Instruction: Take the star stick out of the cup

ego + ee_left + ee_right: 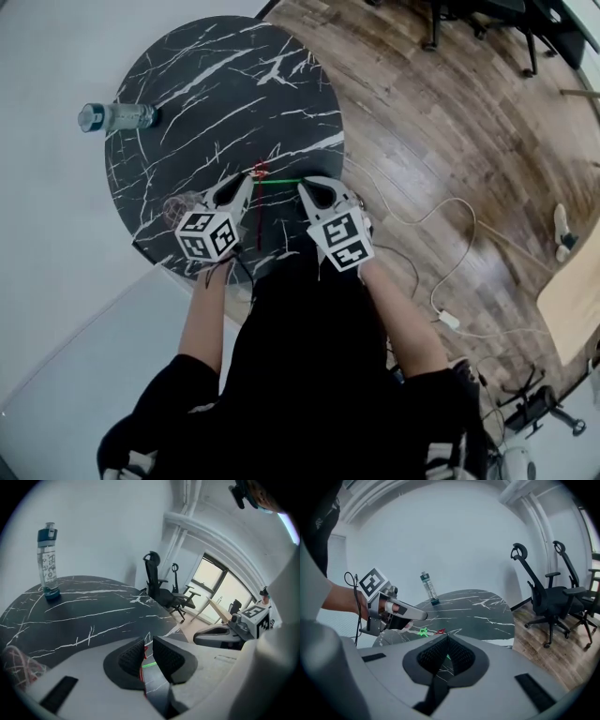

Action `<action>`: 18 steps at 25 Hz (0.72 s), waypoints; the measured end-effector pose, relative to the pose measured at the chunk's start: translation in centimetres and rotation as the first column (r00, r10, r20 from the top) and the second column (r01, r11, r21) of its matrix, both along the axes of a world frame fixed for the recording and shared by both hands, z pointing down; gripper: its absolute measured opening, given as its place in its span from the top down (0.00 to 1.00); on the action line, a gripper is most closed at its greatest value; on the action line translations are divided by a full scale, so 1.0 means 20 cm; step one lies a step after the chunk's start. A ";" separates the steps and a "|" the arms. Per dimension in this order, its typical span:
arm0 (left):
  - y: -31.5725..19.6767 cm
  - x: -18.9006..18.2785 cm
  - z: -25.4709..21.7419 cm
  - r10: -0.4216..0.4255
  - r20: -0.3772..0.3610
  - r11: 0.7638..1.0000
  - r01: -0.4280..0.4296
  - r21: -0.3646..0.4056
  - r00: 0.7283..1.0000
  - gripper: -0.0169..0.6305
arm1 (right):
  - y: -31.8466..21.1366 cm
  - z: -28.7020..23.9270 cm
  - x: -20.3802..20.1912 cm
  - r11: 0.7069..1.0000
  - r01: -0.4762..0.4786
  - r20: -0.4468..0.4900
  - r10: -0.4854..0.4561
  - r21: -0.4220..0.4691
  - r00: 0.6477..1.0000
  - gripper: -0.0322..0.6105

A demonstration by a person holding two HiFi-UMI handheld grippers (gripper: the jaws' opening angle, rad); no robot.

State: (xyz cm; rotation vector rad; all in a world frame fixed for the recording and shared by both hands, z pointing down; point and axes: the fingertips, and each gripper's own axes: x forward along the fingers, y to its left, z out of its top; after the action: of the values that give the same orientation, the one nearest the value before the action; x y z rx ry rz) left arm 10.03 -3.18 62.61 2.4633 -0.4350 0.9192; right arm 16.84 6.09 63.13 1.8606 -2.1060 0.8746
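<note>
On the black marble table [216, 84], a clear cup [181, 208] stands by my left gripper's outer side; it shows low and left in the left gripper view [18, 667]. My left gripper [246, 180] [149, 641] is open by a narrow gap. The red star stick [142, 663] runs between its pads along the left one, its star [260, 170] past the tips. My right gripper [305, 187] [447, 637] is shut on the end of a green star stick [281, 181], whose green star [423, 631] lies beside the red star [440, 631].
A water bottle [114, 116] [48, 562] stands at the table's far left edge. Wooden floor lies to the right, with a white cable [441, 309] trailing over it. Black office chairs [548, 597] stand beyond the table.
</note>
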 end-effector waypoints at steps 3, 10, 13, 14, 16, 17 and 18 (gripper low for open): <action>0.06 -0.05 -0.08 -0.034 -0.016 0.999 0.035 0.033 0.999 0.90 | -0.04 -0.07 -0.03 0.999 0.043 -0.003 -0.043 0.033 0.999 0.95; 0.14 -0.27 -0.22 -0.230 -0.059 0.965 0.235 0.120 0.971 0.97 | -0.15 -0.23 -0.19 0.969 0.218 -0.056 -0.212 0.117 0.976 0.95; 0.18 -0.39 -0.28 -0.319 -0.073 0.935 0.326 0.140 0.945 0.97 | -0.18 -0.31 -0.29 0.949 0.280 -0.059 -0.275 0.143 0.960 0.95; 0.20 -0.43 -0.30 -0.344 -0.076 0.925 0.352 0.145 0.936 0.97 | -0.19 -0.33 -0.33 0.942 0.298 -0.057 -0.293 0.154 0.954 0.95; 0.22 -0.49 -0.33 -0.392 -0.077 0.904 0.399 0.154 0.917 0.97 | -0.21 -0.38 -0.40 0.927 0.332 -0.056 -0.327 0.174 0.943 0.95; 0.24 -0.52 -0.34 -0.414 -0.076 0.894 0.420 0.156 0.907 0.97 | -0.21 -0.41 -0.43 0.920 0.348 -0.057 -0.343 0.181 0.938 0.95; 0.26 -0.55 -0.35 -0.433 -0.076 0.884 0.440 0.157 0.898 0.97 | -0.21 -0.43 -0.46 0.913 0.362 -0.061 -0.357 0.188 0.932 0.95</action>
State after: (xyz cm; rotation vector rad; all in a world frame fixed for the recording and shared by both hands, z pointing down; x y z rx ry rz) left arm -0.98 2.09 55.68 2.3723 -1.0447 0.6632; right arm 7.64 1.79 54.53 1.4729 -2.4848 0.5714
